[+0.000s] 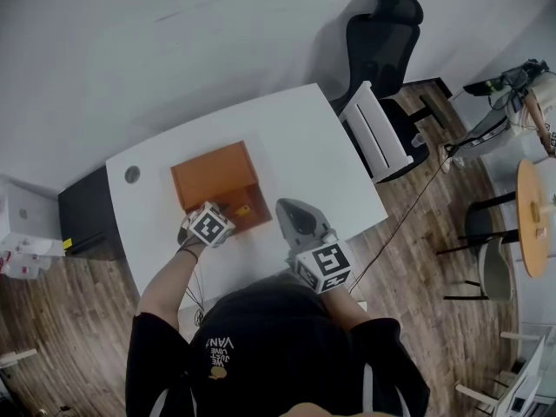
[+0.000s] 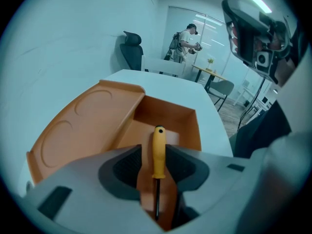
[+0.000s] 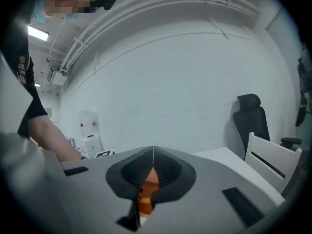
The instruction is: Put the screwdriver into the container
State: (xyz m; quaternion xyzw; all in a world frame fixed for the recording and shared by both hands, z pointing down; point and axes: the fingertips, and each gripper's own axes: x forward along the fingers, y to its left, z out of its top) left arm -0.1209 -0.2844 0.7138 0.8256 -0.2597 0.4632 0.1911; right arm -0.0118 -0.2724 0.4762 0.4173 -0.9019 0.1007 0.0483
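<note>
The left tool point(image 2: 155, 154) is clamped on the handle of the yellow-handled, black-shafted screwdriver point(image 2: 159, 143). The screwdriver is positioned over the open compartment of the rectangular orange plastic container point(image 2: 165, 112), handle end pointing into it. It appears clear of the compartment floor, though contact cannot be confirmed. The container rests on the white worktop point(image 1: 313, 146), with its flat lid section beside the compartment. The right tool point(image 3: 152, 152) is fully closed and empty, near the container's right side.

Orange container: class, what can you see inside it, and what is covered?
The container shows a bare floor at its far end. The left gripper holds a yellow screwdriver over its near end; the floor there is covered by the gripper.
</note>
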